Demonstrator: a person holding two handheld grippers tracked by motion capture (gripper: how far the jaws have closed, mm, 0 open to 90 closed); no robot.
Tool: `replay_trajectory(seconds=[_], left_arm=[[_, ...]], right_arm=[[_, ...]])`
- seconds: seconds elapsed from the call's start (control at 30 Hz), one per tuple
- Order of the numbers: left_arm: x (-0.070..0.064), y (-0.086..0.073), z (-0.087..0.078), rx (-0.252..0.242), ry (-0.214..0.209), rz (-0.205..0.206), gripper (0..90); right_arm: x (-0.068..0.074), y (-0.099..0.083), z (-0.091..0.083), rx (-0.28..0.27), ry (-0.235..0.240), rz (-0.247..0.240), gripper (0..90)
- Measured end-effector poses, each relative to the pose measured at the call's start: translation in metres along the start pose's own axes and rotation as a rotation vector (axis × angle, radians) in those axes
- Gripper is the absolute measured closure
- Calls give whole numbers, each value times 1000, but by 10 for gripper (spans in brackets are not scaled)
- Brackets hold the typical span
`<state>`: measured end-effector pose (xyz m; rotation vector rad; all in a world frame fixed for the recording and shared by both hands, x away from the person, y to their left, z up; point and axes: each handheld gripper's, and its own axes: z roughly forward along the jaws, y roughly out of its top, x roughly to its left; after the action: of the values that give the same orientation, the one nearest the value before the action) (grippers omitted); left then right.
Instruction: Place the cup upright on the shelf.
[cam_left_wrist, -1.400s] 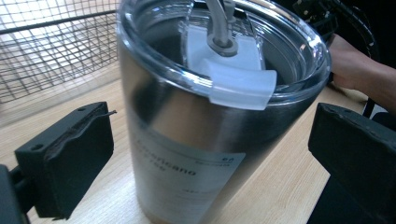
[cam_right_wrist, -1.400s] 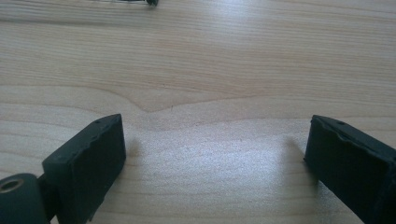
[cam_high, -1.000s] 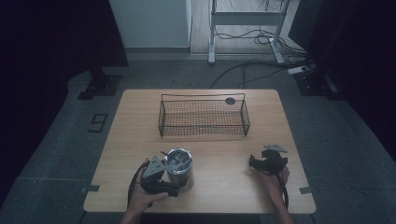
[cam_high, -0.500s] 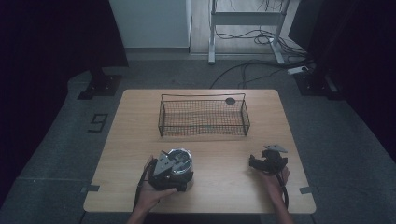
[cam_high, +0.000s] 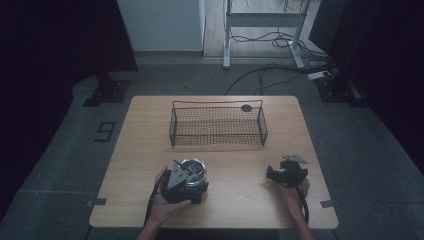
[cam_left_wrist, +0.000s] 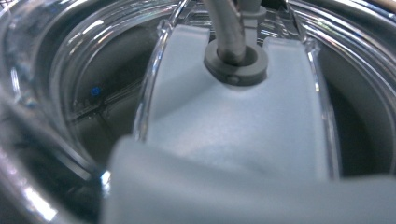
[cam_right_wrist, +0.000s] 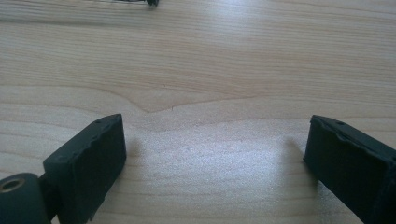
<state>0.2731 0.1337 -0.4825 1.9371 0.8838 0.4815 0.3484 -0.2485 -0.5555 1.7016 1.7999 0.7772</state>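
Clear glass and pale grey plastic crowd the left gripper view: the left claw (cam_high: 192, 172) sits right down over a lidded glass jar (cam_high: 195, 169) at the near left of the tabletop (cam_high: 240, 165), its camera pressed close to the jar's lid (cam_left_wrist: 233, 116). Whether that claw has clenched I cannot tell, since its jaws are hidden. I judge this the grasping step; next comes a firm squeeze and a straight lift. The right claw (cam_right_wrist: 215, 154) rests released on bare wood, well apart. Farther off stands a wire basket (cam_high: 218, 125), a likely destination.
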Motion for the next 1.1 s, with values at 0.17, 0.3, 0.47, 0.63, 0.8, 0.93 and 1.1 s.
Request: replay_trajectory(seconds=[0.17, 0.3, 0.47, 0.63, 0.8, 0.93, 1.1], left_arm=[[0, 0, 0, -4, -1, -6, 34], [-2, 0, 1, -8, 17, -19, 33], [-2, 0, 0, -5, 15, -8, 36], [-2, -1, -1, -9, 12, -6, 37], [-3, -1, -2, -8, 8, -1, 38], [-3, 1, -6, -27, -1, -11, 38], [-1, 4, -11, -45, -4, -18, 38]], right_arm=[[0, 0, 0, -1, 2, -3, 54], [0, 0, 0, -1, 2, -3, 55], [0, 0, 0, -1, 2, -3, 55], [0, 0, 0, 0, 2, -3, 55], [0, 0, 0, 1, 3, -3, 56], [0, 0, 0, 0, 4, -4, 57], [0, 0, 0, 0, 4, -4, 57]])
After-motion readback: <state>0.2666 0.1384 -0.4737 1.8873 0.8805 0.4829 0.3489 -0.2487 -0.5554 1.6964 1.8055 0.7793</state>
